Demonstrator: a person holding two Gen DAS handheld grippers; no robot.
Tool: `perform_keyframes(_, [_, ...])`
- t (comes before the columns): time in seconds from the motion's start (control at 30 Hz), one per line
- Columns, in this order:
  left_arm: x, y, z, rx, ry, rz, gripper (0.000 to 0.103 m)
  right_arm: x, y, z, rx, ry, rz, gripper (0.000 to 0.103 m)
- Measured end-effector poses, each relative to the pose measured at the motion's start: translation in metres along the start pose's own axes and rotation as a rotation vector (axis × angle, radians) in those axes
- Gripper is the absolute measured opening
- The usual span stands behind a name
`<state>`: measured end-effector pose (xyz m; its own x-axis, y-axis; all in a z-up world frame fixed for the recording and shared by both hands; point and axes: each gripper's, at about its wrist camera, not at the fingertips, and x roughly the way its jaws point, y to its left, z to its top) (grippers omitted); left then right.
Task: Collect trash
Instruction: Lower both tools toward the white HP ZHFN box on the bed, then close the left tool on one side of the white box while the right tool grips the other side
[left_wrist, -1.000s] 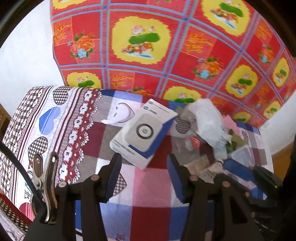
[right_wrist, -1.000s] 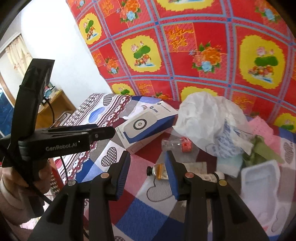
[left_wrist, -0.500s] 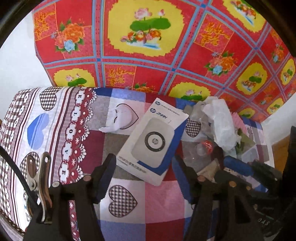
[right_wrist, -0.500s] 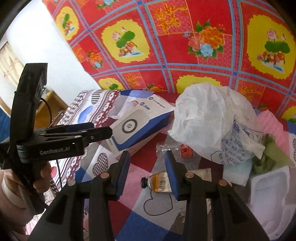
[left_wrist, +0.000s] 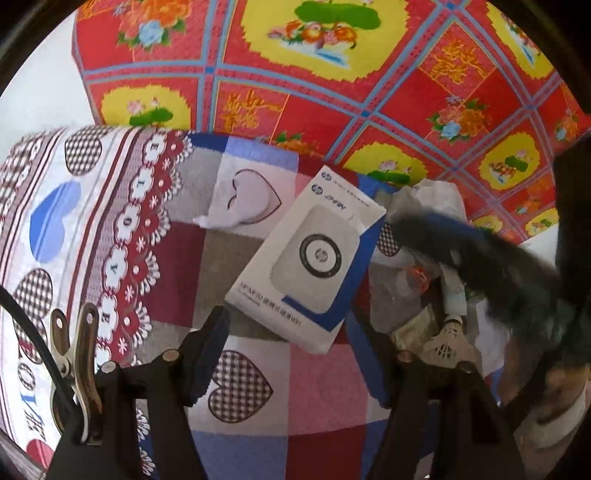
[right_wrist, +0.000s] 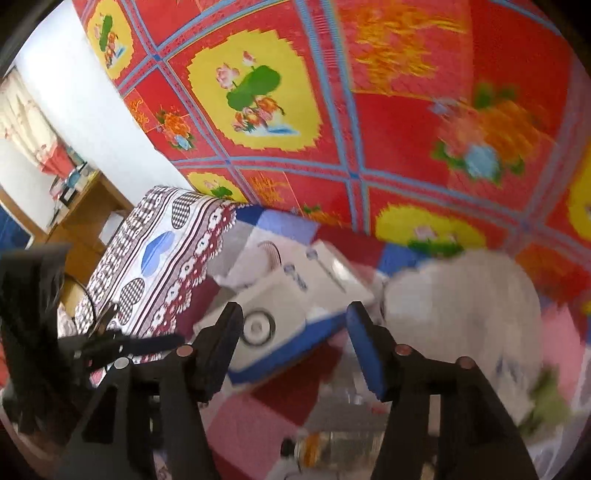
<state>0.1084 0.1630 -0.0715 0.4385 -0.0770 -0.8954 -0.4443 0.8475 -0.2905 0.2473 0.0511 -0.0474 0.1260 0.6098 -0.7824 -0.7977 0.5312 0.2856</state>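
the left gripper (left_wrist: 288, 339) and right gripper (right_wrist: 295, 332) are seen with jaws opening, nothing gripped. the white box (left_wrist: 310, 258) is laid mid-surface, beside the crumpled bag (right_wrist: 461, 306).

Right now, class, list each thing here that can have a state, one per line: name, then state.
left tool: opening, nothing gripped.
right tool: opening, nothing gripped.
white and blue box: closed, lying flat on the cloth.
white plastic bag: crumpled, on the cloth.
small bottle: lying on its side.

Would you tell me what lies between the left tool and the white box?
Only bare patchwork cloth, in the left wrist view, separates the left tool from the white box.
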Motion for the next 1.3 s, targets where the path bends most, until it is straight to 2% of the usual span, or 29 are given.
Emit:
perform_keyframes(0.27, [0.008,0.007,-0.004,-0.037,0.001,0.01,0.069,0.042,-0.011,0.023,-0.082,0.122,-0.069,0.061])
perform_keyframes(0.37, [0.013,0.012,-0.005,-0.054,-0.002,0.048,0.069,0.058,-0.012,0.022,-0.111,0.199,-0.042,0.061])
perform_keyframes(0.43, [0.014,0.019,-0.004,-0.077,-0.011,0.048,0.069,0.059,-0.006,0.02,-0.148,0.206,-0.06,0.062])
perform_keyframes(0.63, [0.004,0.04,-0.003,-0.122,-0.022,0.078,0.069,0.059,0.017,0.006,-0.182,0.267,0.019,0.062])
perform_keyframes(0.73, [-0.003,0.049,-0.004,-0.128,-0.032,0.092,0.069,0.058,0.032,-0.005,-0.197,0.276,0.027,0.062])
perform_keyframes(0.93, [-0.013,0.069,-0.015,-0.129,-0.027,0.133,0.069,0.054,0.057,-0.026,-0.192,0.308,0.099,0.062])
perform_keyframes(1.07, [-0.021,0.084,-0.024,-0.142,-0.027,0.158,0.069,0.052,0.065,-0.03,-0.184,0.295,0.087,0.062])
perform_keyframes(1.3, [-0.027,0.102,-0.018,-0.165,-0.042,0.134,0.069,0.053,0.054,-0.026,-0.044,0.257,0.062,0.062])
